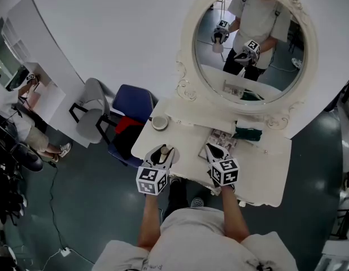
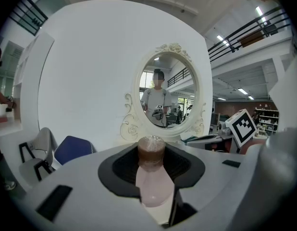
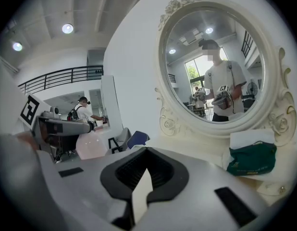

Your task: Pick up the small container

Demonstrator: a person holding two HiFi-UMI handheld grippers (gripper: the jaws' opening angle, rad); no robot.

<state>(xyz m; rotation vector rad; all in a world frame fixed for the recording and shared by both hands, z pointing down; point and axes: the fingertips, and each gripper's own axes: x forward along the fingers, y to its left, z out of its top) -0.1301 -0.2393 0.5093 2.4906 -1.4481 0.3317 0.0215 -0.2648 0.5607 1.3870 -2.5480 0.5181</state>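
- The left cube (image 1: 152, 180) and the right cube (image 1: 225, 171) carry black-and-white square markers.
- The container (image 2: 151, 177) is a small, pale pink bottle with a rounded body and a brown cap with a glossy top.
- The left gripper's (image 2: 152, 160) jaws clamp the container's body from both sides, and its cap pokes out past their tips.
- The right gripper's (image 3: 146, 150) jaws are closed at the tips with nothing between them. The counter (image 3: 196, 146) is ahead, and a green bag (image 3: 252, 159) is to their right.

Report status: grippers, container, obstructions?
Left gripper shut on the small container, a pink bottle with a brown cap. Right gripper closed, empty. Bowl farther back on the table, clear of both.
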